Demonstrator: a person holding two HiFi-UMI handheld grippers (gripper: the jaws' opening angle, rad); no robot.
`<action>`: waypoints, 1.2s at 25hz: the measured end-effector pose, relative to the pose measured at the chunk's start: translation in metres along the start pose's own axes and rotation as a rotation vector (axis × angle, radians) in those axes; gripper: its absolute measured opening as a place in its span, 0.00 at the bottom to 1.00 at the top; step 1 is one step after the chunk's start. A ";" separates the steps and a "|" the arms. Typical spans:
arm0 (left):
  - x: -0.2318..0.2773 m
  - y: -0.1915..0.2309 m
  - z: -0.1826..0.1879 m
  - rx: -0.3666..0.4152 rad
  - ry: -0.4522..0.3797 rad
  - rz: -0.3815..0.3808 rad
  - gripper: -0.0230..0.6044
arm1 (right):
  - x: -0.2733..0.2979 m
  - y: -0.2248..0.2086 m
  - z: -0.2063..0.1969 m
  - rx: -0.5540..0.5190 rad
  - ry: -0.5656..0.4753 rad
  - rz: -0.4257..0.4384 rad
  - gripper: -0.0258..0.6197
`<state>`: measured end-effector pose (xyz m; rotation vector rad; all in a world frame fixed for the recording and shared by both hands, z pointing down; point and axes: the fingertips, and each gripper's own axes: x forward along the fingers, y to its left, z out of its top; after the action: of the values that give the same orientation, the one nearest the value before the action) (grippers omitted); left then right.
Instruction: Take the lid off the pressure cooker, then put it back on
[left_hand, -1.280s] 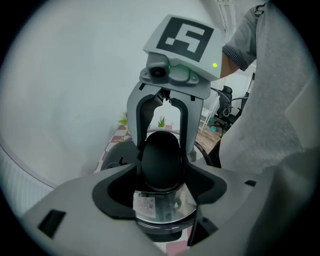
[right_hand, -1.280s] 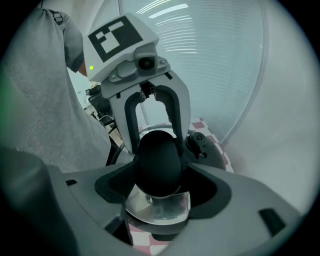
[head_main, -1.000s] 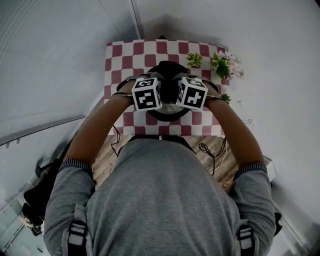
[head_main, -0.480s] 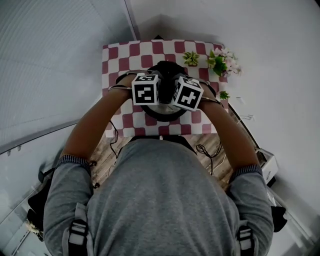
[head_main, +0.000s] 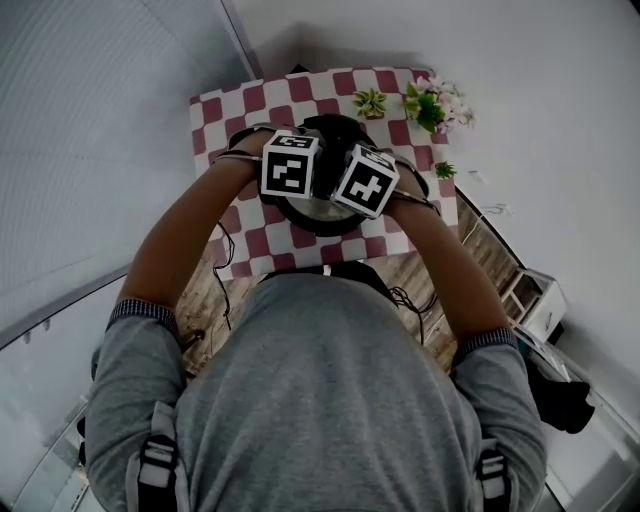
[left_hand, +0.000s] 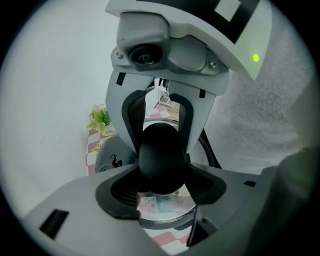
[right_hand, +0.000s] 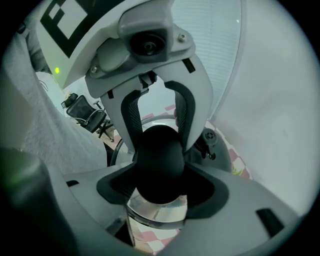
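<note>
The pressure cooker (head_main: 318, 216) stands on a red-and-white checkered table (head_main: 215, 110). Its steel body shows below both marker cubes, and its dark lid (left_hand: 111, 161) has a valve on it. The lid's rounded black handle (left_hand: 160, 157) lies between both pairs of jaws, which meet it from opposite sides. My left gripper (left_hand: 161, 192) is shut on the handle, pads against its sides. My right gripper (right_hand: 159, 187) clamps the same handle (right_hand: 159, 165) from the other side. In the head view the left gripper (head_main: 290, 166) and the right gripper (head_main: 364, 181) sit side by side over the lid.
Small potted plants (head_main: 370, 102) and a flower bunch (head_main: 432, 104) stand at the table's far right edge. Cables hang off the near edge over the wooden floor (head_main: 205, 300). An office chair (right_hand: 87, 117) stands beyond the table. White walls close in on both sides.
Both marker cubes have turned over the lid without leaving their spot, so both grippers have rolled with the handle between them. The head camera has shifted, moving the table up and left in view.
</note>
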<state>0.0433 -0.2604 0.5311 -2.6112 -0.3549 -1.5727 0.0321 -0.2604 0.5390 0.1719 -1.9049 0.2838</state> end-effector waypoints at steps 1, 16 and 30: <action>0.000 0.000 0.000 0.015 0.004 -0.006 0.51 | 0.000 0.000 0.000 0.016 0.001 -0.006 0.50; -0.016 0.001 0.009 0.075 -0.029 -0.006 0.51 | -0.017 -0.001 0.005 0.042 -0.031 -0.051 0.49; -0.041 -0.027 0.024 0.050 -0.028 0.093 0.51 | -0.042 0.029 0.012 -0.052 -0.055 -0.087 0.49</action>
<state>0.0394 -0.2366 0.4816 -2.5746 -0.2663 -1.4810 0.0283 -0.2366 0.4923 0.2291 -1.9512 0.1727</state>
